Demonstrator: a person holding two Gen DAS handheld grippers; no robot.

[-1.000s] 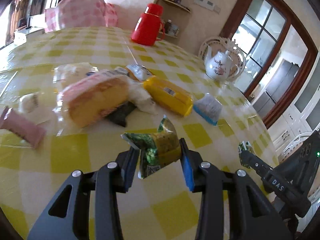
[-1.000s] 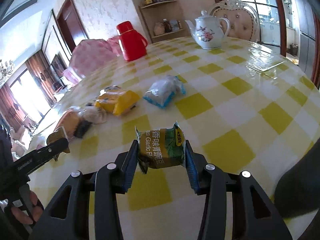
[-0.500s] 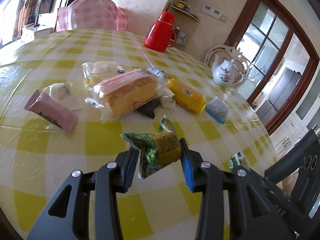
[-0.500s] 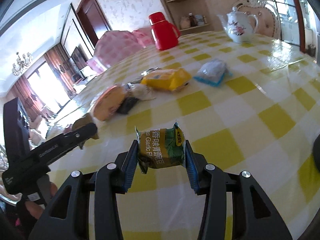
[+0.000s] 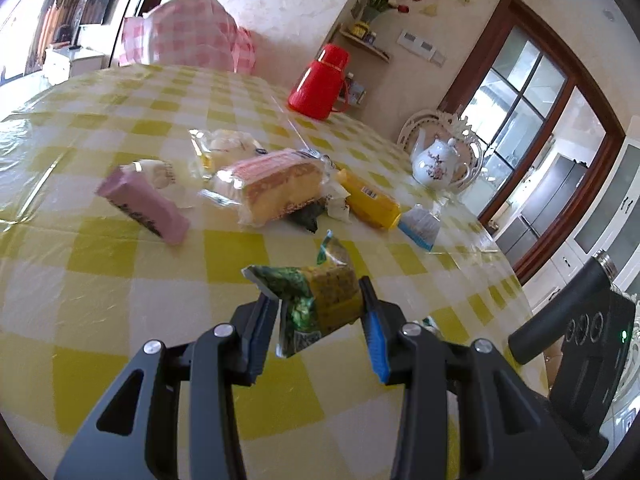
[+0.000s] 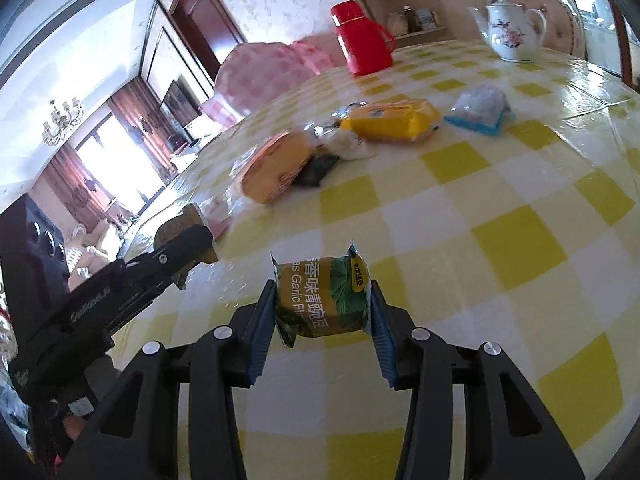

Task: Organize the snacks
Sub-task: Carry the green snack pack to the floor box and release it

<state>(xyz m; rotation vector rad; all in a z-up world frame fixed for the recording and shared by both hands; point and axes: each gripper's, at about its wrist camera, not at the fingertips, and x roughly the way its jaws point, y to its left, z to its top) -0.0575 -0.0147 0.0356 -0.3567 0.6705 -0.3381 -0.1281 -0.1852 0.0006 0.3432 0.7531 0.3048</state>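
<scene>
My left gripper (image 5: 320,312) is shut on a green and yellow pea snack packet (image 5: 316,304), held above the yellow checked tablecloth (image 5: 120,288). My right gripper (image 6: 322,304) is shut on a second green pea packet (image 6: 322,302) with garlic lettering. Beyond them lies a cluster of snacks: a wrapped sponge cake (image 5: 276,188), a pink bar (image 5: 144,208), a yellow pack (image 5: 370,202), a blue-edged clear bag (image 5: 418,226) and a small dark packet (image 5: 308,216). In the right wrist view the left gripper (image 6: 188,246) shows at the left with its packet.
A red thermos jug (image 5: 320,84) and a white flowered teapot (image 5: 436,162) stand at the table's far side. A pink checked cushion (image 5: 188,36) sits behind the table. The table's edge curves away at the right (image 5: 516,280). The right gripper's body (image 5: 580,344) is close at the right.
Both grippers have drawn back from the snack cluster with their packets still held; the snacks look smaller and farther, and the pink bar has come fully into the left wrist view.
</scene>
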